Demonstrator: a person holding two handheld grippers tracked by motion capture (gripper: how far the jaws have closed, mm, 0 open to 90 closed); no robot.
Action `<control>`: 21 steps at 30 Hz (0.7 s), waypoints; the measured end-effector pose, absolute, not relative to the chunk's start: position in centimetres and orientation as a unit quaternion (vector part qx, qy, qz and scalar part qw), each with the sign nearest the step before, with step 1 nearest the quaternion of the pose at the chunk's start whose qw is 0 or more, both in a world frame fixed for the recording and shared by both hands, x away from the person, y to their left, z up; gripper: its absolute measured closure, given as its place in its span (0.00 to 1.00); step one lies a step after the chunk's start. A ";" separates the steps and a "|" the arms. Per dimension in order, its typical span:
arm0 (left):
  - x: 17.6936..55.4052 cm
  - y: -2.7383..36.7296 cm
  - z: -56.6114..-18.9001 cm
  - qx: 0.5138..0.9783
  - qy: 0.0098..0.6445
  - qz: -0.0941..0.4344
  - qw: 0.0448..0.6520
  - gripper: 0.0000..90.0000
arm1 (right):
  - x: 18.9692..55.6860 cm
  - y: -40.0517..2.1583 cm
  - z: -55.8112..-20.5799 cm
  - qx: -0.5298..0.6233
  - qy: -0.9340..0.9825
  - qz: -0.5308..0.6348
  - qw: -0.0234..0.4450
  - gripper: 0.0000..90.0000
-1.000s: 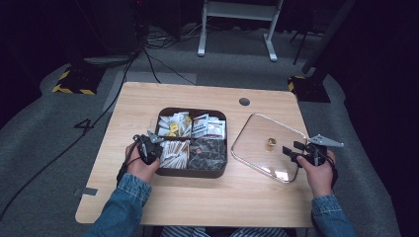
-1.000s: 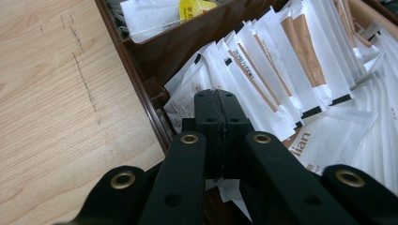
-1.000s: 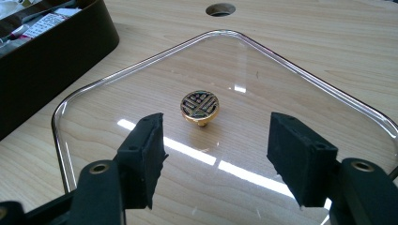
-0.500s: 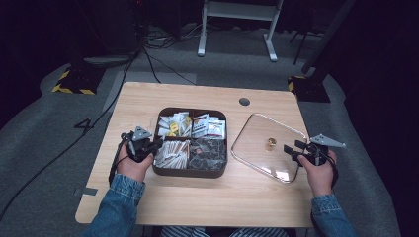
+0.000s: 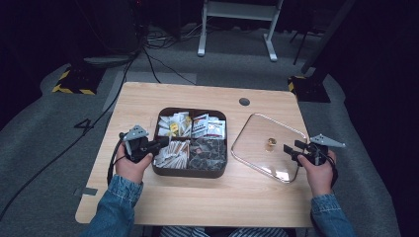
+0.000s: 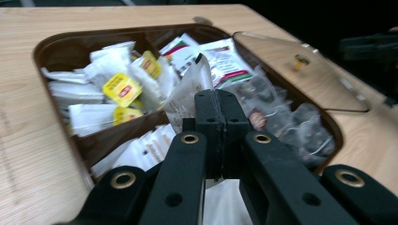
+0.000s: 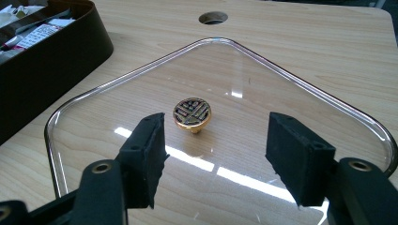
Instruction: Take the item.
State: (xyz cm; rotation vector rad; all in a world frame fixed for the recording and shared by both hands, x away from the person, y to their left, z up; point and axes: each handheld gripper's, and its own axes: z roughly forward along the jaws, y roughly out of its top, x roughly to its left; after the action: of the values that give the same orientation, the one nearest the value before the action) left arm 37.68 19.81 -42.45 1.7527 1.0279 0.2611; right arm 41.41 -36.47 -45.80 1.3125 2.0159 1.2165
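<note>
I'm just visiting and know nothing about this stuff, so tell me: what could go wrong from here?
The left gripper is shut on a white sachet above the packed brown box; lifting it might drag neighbouring packets out. The right gripper is open, aimed at the small gold knob of the clear glass lid lying on the table; the knob looks smooth and could slip. The lid's near corner sits close to the table edge, so a nudge might push it off.

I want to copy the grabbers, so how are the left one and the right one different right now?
The left gripper has its jaws shut on a white packet over the brown box; the right gripper has its jaws open and empty. The left is at the box, the right over the glass lid, facing its gold knob. Both have black jaws.
</note>
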 end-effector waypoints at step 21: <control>35.9 16.2 -40.8 0.756 0.365 0.093 0.535 0.99 | 41.4 -36.4 -45.7 0.474 0.730 0.440 0.222 0.43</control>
State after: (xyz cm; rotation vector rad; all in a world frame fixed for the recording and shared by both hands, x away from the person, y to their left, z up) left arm 35.90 16.22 -40.79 1.8018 0.8694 0.2221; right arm 41.41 -36.36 -45.71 1.3090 2.0183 1.2146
